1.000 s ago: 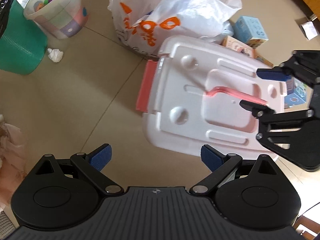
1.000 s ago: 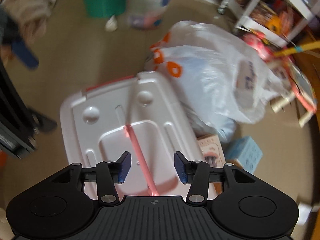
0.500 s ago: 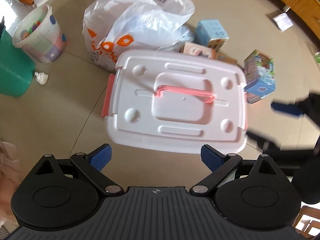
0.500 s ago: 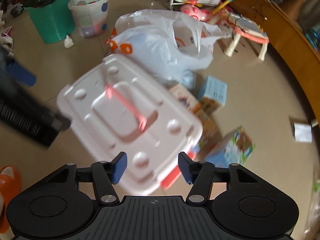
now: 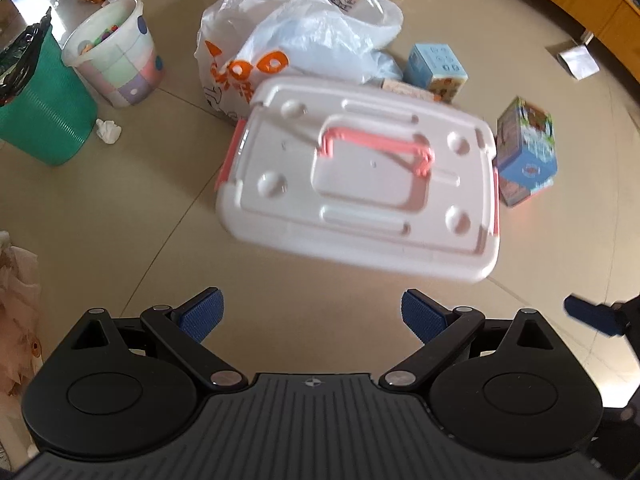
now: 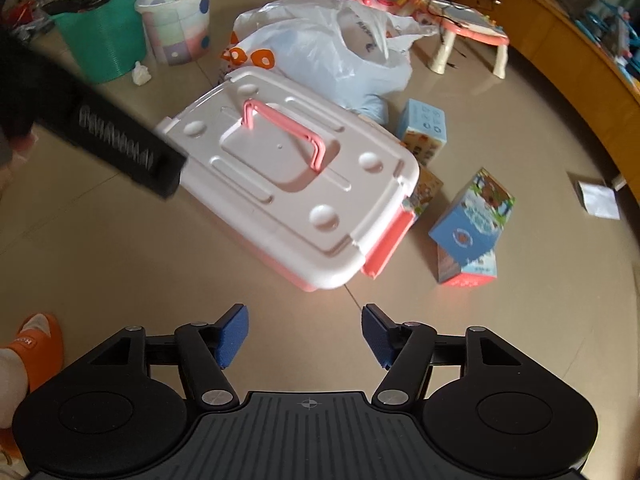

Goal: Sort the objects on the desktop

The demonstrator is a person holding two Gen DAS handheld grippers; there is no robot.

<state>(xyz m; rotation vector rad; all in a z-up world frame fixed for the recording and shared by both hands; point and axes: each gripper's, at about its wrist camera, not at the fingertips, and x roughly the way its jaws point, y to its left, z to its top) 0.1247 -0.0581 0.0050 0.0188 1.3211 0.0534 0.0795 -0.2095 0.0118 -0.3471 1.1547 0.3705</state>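
Hovering over a tiled floor, the left gripper [image 5: 311, 314] stands wide and empty in the left wrist view, the white lidded storage bin [image 5: 360, 184] lying ahead of and apart from its fingertips, a pink handle [image 5: 378, 148] raised on the lid. A reach from here could snag that handle or knock the blue toy carton [image 5: 526, 152] just beside the bin.

From the right wrist view, the right gripper [image 6: 302, 336] is opening with nothing between its jaws; the bin [image 6: 288, 184] sits ahead and apart, its pink latch [image 6: 388, 246] nearest. A loose latch could spring if bumped.
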